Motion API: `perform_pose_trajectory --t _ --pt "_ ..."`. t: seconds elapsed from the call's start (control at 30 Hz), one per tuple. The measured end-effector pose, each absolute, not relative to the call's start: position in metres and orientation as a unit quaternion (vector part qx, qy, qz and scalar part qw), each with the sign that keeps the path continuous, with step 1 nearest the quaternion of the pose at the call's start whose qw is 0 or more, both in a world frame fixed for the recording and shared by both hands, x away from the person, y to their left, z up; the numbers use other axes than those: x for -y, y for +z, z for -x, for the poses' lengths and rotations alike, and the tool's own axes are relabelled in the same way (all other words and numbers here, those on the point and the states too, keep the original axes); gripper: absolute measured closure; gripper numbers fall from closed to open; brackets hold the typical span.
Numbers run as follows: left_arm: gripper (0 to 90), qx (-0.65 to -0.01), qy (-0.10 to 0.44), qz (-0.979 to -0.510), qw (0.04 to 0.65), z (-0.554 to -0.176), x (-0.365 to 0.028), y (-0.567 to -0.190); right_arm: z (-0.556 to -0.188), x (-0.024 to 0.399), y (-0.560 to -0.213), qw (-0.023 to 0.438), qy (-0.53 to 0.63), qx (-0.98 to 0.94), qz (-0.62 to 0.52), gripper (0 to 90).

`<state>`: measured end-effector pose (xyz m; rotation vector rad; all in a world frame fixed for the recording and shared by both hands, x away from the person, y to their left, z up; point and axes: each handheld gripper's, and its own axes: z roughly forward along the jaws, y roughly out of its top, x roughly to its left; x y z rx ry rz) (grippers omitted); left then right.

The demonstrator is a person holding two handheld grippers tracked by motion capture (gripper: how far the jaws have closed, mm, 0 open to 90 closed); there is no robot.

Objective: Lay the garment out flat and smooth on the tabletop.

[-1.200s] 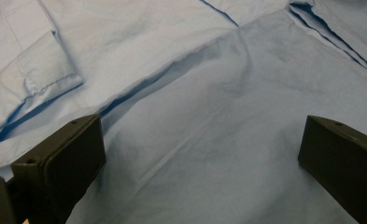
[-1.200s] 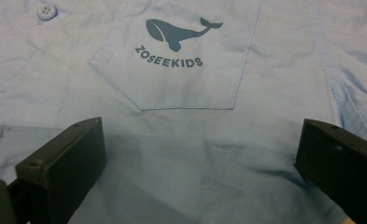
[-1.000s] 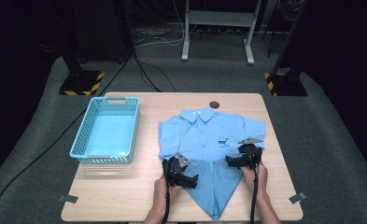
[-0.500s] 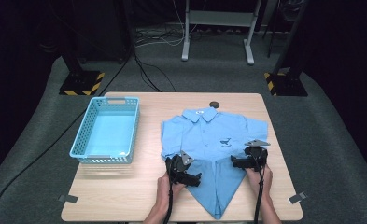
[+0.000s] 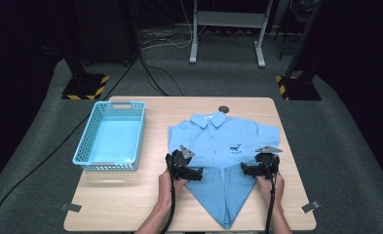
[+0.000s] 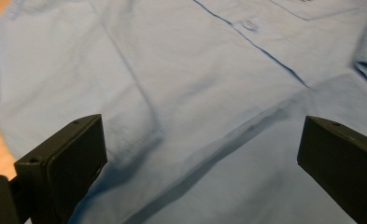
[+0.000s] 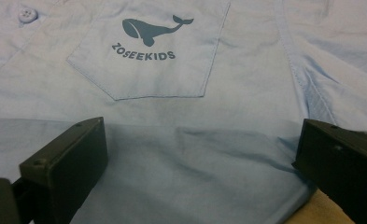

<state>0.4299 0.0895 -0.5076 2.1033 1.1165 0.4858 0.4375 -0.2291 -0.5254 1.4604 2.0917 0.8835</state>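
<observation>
Blue shirt [image 5: 225, 146] flat on right half of wooden table [image 5: 130, 195], collar far, lower part folded to point at near edge. Left tool [image 5: 195, 174] at shirt's left fold, jaws wide, empty. Right tool [image 5: 243, 168] at right fold, jaws wide, empty. Whale pocket [image 7: 153, 51] ahead of it. Blue basket [image 5: 84, 146] left, empty.

Smooth matt blue cloth shirt [image 5: 225, 146] lies on a pale wood table [image 5: 116, 200] beside a plastic lattice basket [image 5: 111, 136].

A light wooden table [image 5: 130, 200] carries a blue basket [image 5: 112, 136] beside a blue shirt [image 5: 223, 146].
</observation>
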Motion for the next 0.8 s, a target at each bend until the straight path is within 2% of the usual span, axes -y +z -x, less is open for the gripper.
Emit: perform_pose_trajectory --t 0.3,0.6,0.8 --pt "8.1 -0.465 0.169 -0.809 0.317 -0.47 -0.103 -0.509 -0.437 0.229 -0.525 0.219 0.32 -0.756 -0.528 1.6" --pt "22.5 -0.475 0.177 -0.805 0.307 -0.477 -0.108 -0.514 -0.437 0.229 -0.525 0.219 0.32 -0.756 -0.527 1.6" --pt "35.8 -0.476 0.188 -0.8 0.315 -0.475 -0.112 -0.514 -0.437 0.229 -0.525 0.219 0.32 -0.756 -0.527 1.6"
